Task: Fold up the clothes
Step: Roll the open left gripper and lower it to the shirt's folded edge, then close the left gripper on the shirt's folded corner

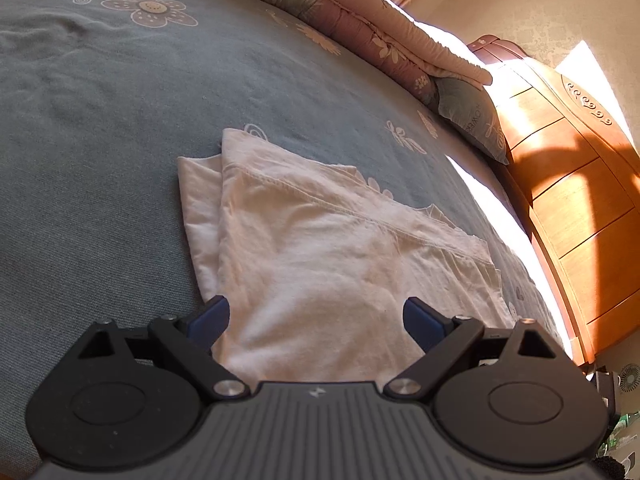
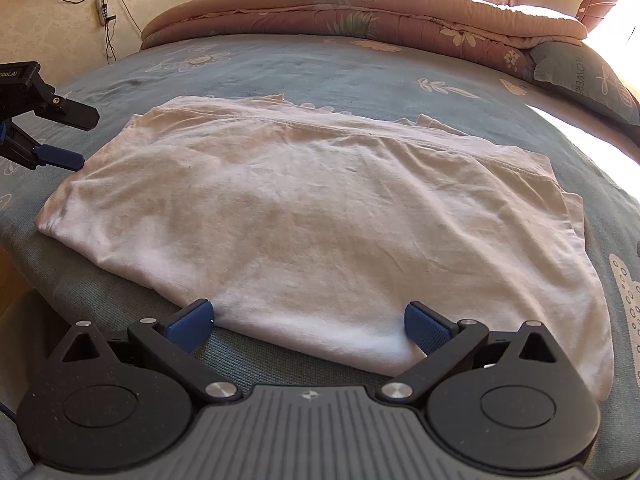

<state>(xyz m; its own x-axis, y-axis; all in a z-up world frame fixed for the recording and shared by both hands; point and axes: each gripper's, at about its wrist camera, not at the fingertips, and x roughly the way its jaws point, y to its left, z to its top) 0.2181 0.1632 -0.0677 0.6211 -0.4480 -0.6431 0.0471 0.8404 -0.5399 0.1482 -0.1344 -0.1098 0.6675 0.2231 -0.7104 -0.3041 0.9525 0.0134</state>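
Blue floral bedsheet (image 2: 320, 68), pink quilt (image 2: 360, 12) rolled along far edge, wooden headboard (image 1: 568, 184)

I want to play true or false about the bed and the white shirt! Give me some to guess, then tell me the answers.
1. The white shirt lies on a blue-grey bedsheet with flower prints. True.
2. The right gripper is squeezing the shirt. False: its jaws are open at the shirt's near edge.
3. The left gripper is open. True.
4. The shirt is hanging in the air. False: it lies flat on the bed.
5. A rolled pink quilt sits at the far side. True.
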